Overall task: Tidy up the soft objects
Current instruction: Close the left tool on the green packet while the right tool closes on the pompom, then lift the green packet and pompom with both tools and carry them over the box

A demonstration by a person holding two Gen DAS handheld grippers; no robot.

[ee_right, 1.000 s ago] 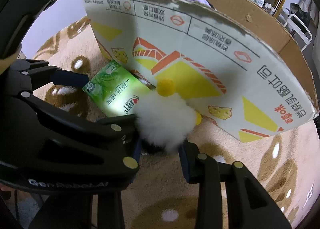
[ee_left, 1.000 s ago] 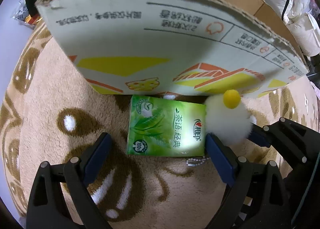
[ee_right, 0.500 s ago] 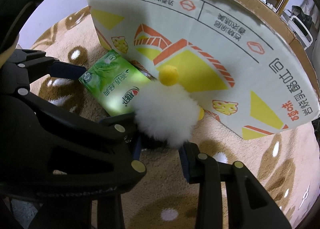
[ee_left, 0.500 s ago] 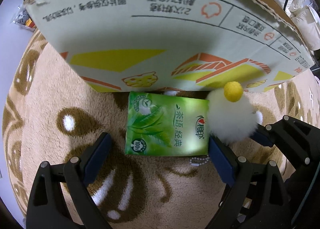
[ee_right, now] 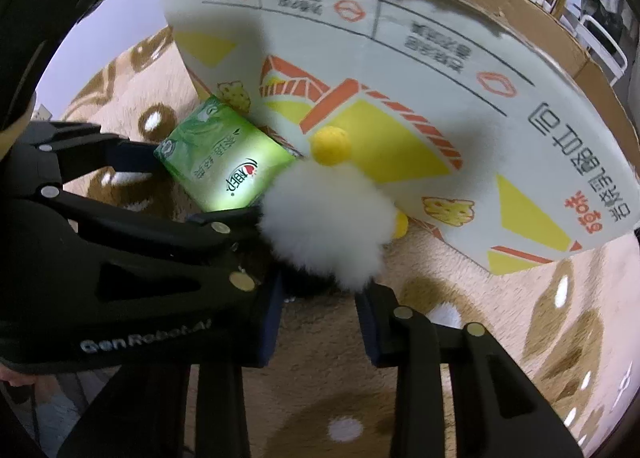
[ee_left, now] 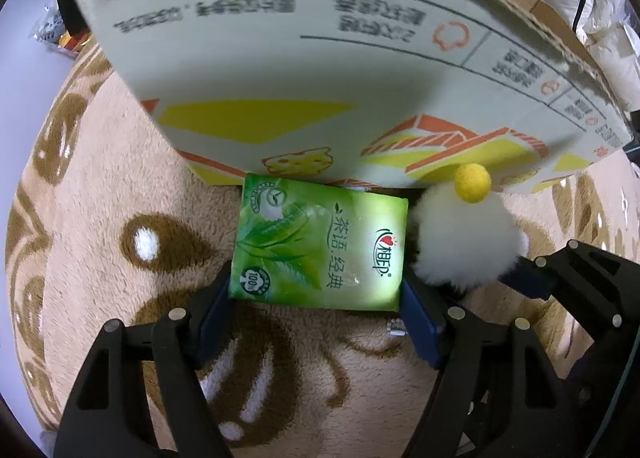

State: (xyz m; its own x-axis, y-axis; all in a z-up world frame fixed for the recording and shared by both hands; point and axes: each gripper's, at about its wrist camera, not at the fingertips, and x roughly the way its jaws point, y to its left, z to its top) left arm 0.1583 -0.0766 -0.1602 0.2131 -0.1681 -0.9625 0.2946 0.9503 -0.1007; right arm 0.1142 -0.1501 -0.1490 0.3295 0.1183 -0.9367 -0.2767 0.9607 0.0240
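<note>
The green tissue pack (ee_left: pixel 320 248) lies flat on the patterned plush rug (ee_left: pixel 120 186), its far edge at the foot of the cardboard box (ee_left: pixel 320 70). The left gripper (ee_left: pixel 316 308) has narrowed its fingers (ee_left: pixel 218 304) onto the pack's side edges — pads touching. Just right, the right gripper (ee_right: pixel 318 318) pinches the white fluffy pom-pom toy (ee_right: pixel 324 218) — yellow ball on top.

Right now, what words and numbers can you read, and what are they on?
"茶语.经典" on the green tissue pack.
"100%" in a round seal on the same pack.
"相印", probably, in its red heart logo; blurry.
"GenRobot.AI", roughly, on the left claw.
Large upside-down Chinese characters on the cardboard box flap; I can't read them for sure.
Smaller flap print: too blurred.
</note>
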